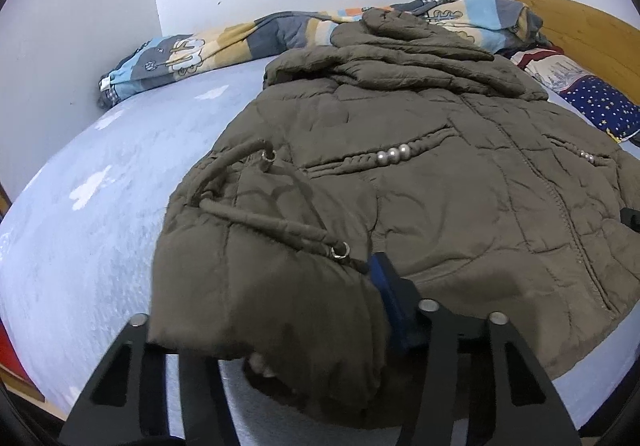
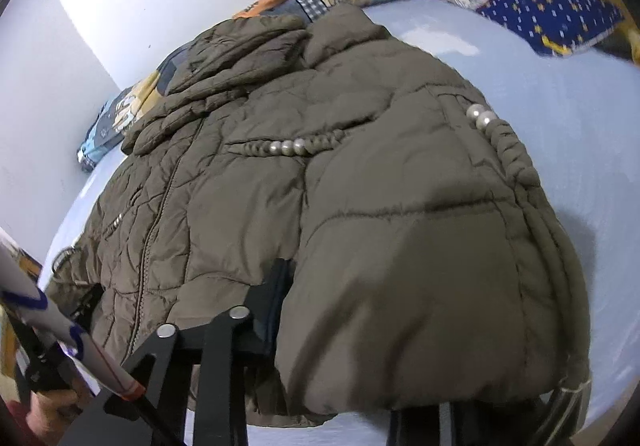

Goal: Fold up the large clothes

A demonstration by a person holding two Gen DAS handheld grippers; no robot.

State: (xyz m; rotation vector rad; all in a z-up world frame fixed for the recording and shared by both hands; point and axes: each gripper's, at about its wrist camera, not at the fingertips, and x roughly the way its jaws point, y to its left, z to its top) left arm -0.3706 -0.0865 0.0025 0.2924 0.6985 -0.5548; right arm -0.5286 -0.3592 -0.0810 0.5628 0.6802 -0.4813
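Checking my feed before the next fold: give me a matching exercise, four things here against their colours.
Things:
1. jacket
2. bedsheet
3. pillow
4. beads on the pocket

Colours:
A. pale blue with white patches
B. pearly white
C. olive brown
D. dark blue with small stars

Pairs: 1-C, 2-A, 3-D, 4-B
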